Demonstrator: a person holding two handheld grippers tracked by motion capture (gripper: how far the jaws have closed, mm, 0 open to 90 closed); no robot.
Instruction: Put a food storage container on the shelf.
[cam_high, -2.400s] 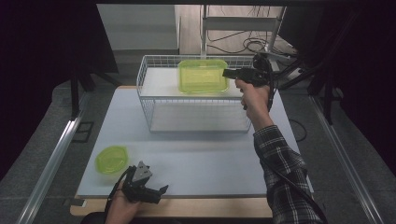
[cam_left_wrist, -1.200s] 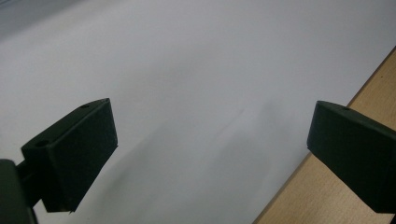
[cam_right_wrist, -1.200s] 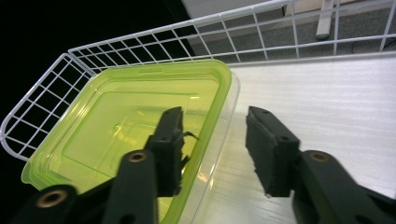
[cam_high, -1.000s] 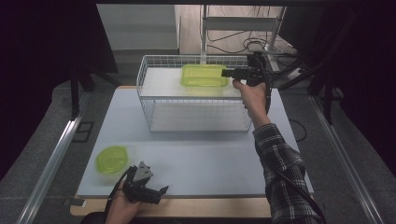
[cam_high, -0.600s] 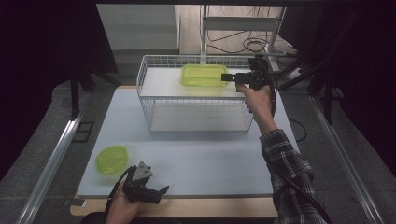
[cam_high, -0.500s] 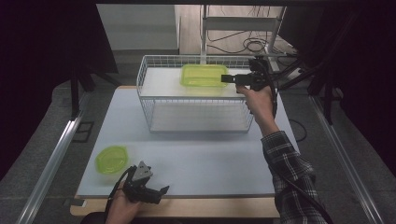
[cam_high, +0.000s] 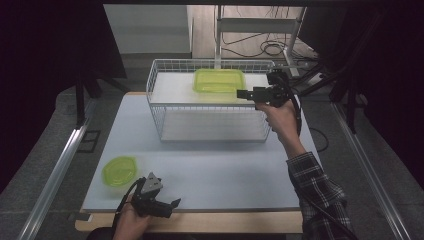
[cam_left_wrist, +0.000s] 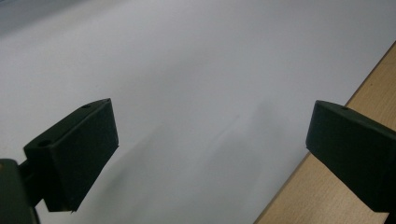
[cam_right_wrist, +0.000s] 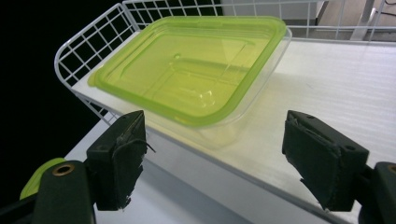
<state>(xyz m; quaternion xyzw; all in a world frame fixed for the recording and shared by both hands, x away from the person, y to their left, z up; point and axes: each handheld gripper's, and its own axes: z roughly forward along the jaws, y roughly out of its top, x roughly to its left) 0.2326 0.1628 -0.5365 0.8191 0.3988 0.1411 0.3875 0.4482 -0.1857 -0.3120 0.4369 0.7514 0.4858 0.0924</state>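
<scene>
A clear rectangular container with a green lid (cam_high: 219, 80) (cam_right_wrist: 196, 70) lies flat on the white top shelf (cam_high: 172, 90) (cam_right_wrist: 327, 93) of a wire rack (cam_high: 210, 131). My right gripper (cam_high: 241, 93) (cam_right_wrist: 219, 158) stands open just to the container's right, jaws wide and nothing between them; it is off the container. My left gripper (cam_high: 171, 203) (cam_left_wrist: 210, 149) rests open near the table's front edge, with bare white mat between its jaws. A round green container (cam_high: 120, 171) sits on the mat to its left.
The wire rack's rim (cam_right_wrist: 84, 42) stands around the shelf on all sides. The white mat (cam_high: 225, 170) lies in front of the rack, with the wooden table edge (cam_left_wrist: 373, 93) (cam_high: 225, 220) along the front. Cables and a metal stand (cam_high: 260, 30) lie behind.
The right gripper lowered the rectangular container flat onto the shelf, let go and drew back a little to the right. The left gripper has not moved.
</scene>
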